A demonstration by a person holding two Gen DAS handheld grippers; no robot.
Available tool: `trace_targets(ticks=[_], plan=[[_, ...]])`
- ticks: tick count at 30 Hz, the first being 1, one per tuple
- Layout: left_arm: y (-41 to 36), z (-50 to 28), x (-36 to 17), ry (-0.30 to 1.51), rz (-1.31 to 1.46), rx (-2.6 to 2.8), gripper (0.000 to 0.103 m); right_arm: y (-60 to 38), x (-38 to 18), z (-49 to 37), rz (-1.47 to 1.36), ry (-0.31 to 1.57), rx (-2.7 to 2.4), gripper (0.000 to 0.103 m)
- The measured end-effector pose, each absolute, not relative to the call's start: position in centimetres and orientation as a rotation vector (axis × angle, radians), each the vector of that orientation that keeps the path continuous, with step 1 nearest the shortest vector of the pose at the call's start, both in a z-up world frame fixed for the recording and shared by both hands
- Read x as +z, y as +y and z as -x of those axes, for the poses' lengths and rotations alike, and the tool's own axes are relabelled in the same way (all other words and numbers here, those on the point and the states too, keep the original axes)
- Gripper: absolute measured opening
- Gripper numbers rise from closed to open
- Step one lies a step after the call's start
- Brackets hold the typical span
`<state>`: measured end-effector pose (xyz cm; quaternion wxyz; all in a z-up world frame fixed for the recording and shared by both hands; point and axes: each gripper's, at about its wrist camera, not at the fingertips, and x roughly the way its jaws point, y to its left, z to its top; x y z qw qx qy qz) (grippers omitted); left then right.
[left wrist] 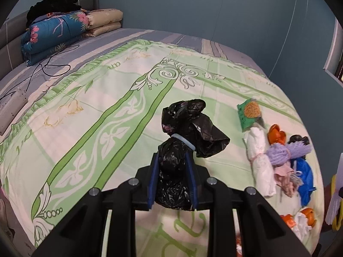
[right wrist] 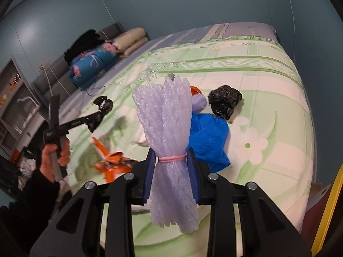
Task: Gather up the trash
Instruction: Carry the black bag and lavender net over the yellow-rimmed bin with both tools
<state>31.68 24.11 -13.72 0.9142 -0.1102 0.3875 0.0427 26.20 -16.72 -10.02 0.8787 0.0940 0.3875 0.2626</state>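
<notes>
Left wrist view alone shows a green packet (left wrist: 248,114) and white bundle (left wrist: 260,162) on the bed (left wrist: 90,107), beside the blue bag (left wrist: 304,175). Left tongs (left wrist: 172,184) are clenched on a black bag (left wrist: 178,171) above the bed. Right tongs (right wrist: 171,172) grip a lilac foam bundle (right wrist: 167,132), just in front of the blue bag (right wrist: 209,138).

bed (left wrist: 128,81) strewn with trash bundles (left wrist: 278,160)

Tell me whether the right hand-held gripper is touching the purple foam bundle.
Touching. The right wrist view shows the right hand-held gripper clamping the purple foam bundle at its pink band.
</notes>
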Motion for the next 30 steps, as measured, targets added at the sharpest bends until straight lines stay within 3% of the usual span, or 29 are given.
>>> trace_targets(ticks=[12,30], plan=[[17.6,-25.3,-7.6,0.676,0.207,-0.030,0.023,-19.7,-6.6,-21.5,-0.250,0.743,0.583,0.027],[0.3,-18.5,-0.2,0.567,0.074,-0.324,0.023,-27.9,-4.0,-14.8,-0.307,0.616,0.472,0.027]])
